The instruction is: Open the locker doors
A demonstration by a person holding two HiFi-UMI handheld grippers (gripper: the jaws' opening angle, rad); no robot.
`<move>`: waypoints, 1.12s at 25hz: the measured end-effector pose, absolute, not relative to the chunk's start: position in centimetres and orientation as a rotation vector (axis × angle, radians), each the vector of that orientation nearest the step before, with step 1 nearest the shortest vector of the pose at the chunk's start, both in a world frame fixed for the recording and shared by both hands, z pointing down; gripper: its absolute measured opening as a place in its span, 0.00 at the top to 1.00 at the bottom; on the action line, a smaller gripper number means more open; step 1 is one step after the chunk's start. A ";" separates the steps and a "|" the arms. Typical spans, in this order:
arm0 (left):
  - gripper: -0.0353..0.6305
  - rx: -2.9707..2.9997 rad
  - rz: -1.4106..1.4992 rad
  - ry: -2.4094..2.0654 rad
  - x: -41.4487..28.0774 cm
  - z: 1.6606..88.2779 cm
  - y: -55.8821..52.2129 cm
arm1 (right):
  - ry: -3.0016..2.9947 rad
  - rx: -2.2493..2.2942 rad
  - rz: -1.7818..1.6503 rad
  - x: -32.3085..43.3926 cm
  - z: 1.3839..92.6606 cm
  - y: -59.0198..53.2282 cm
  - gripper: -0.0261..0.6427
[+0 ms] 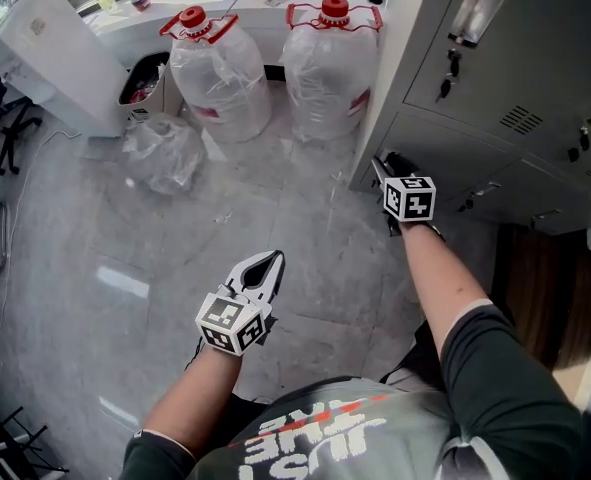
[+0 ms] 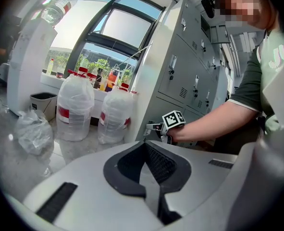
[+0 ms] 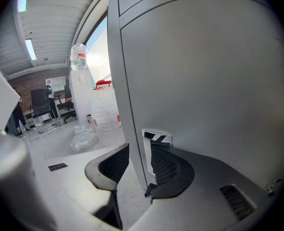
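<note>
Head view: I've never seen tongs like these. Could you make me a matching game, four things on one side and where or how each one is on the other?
1. water jugs
2. plastic bag
3. left tongs
4. right tongs

A. astride the edge of a low locker door, jaws apart
B. shut, over the floor
C. crumpled on the floor
D. upright, red caps

Pairs: 1-D, 2-C, 3-B, 4-A

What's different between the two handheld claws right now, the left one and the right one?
The left gripper is closed on nothing; the right gripper is open, with the edge of the locker door between its jaws. The left gripper hangs over the floor; the right gripper reaches low at that door. Both carry a marker cube.
</note>
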State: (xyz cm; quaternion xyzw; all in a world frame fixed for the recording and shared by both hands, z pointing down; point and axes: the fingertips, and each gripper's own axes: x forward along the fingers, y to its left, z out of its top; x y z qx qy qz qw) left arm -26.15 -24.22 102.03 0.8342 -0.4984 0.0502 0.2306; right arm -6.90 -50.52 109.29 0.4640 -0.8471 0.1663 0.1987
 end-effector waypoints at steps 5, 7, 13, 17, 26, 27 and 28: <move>0.94 2.303 0.132 -1.354 -26.2 101.9 -23.5 | -2.359 1.265 0.440 -7.0 109.4 -49.4 0.74; 0.94 2.304 0.131 -1.350 -26.5 102.0 -23.2 | -2.363 1.271 0.443 -7.0 109.4 -48.7 0.74; 0.94 2.286 0.122 -1.327 -26.6 102.8 -22.4 | -2.374 1.297 0.487 -6.9 109.4 -46.0 0.74; 0.94 2.305 0.115 -1.282 -26.0 103.2 -21.8 | -2.378 1.359 0.548 -6.7 109.4 -44.3 0.70; 0.94 2.305 0.131 -1.234 -27.3 103.7 -19.9 | -2.275 1.615 0.772 -4.7 110.5 -42.6 0.72; 0.94 2.300 0.132 -1.235 -27.5 103.9 -19.7 | -2.269 1.640 0.796 -4.6 110.5 -42.6 0.72; 0.94 2.294 0.132 -1.237 -27.8 104.0 -19.6 | -2.264 1.662 0.815 -4.6 110.5 -42.6 0.71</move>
